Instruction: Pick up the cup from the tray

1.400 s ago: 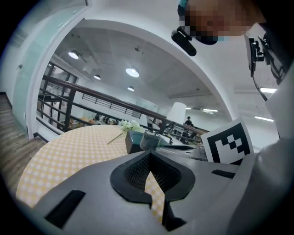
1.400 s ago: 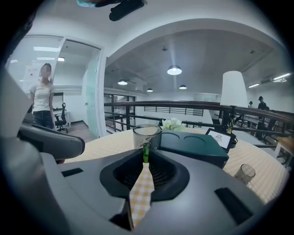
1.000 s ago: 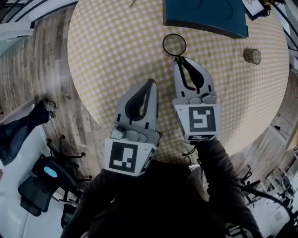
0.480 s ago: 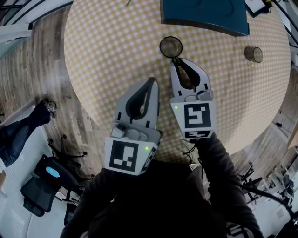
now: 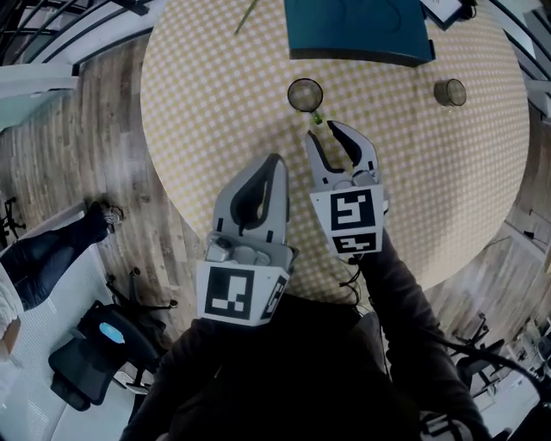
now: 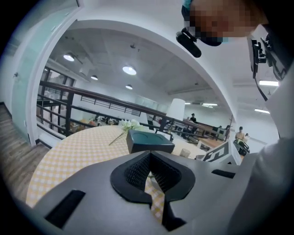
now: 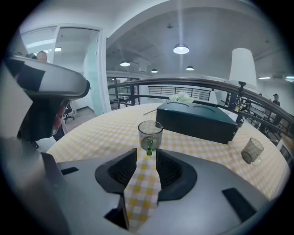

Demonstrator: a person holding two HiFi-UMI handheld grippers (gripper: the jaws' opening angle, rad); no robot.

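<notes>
While the left gripper (image 5: pixel 274 162) hung over the table's (image 5: pixel 207 103) near edge, jaws pressed together on nothing, the right gripper (image 5: pixel 325 133) reached farther in with jaws apart and empty. Cup (image 5: pixel 305 94) stood upright on the yellow checked cloth, near the dark tray (image 5: pixel 357 34) but apart from it, not on it. Its green handle (image 5: pixel 317 119) pointed back at the right gripper. Right gripper view: cup (image 7: pixel 150 132) dead ahead of the open jaws, handle (image 7: pixel 149 147) just beyond the tips, checked cloth showing through the gap; contact could not be told. Second glass (image 5: pixel 449 92) stood well off to the right. Flower stem (image 5: pixel 247 15) lay left of the tray.
</notes>
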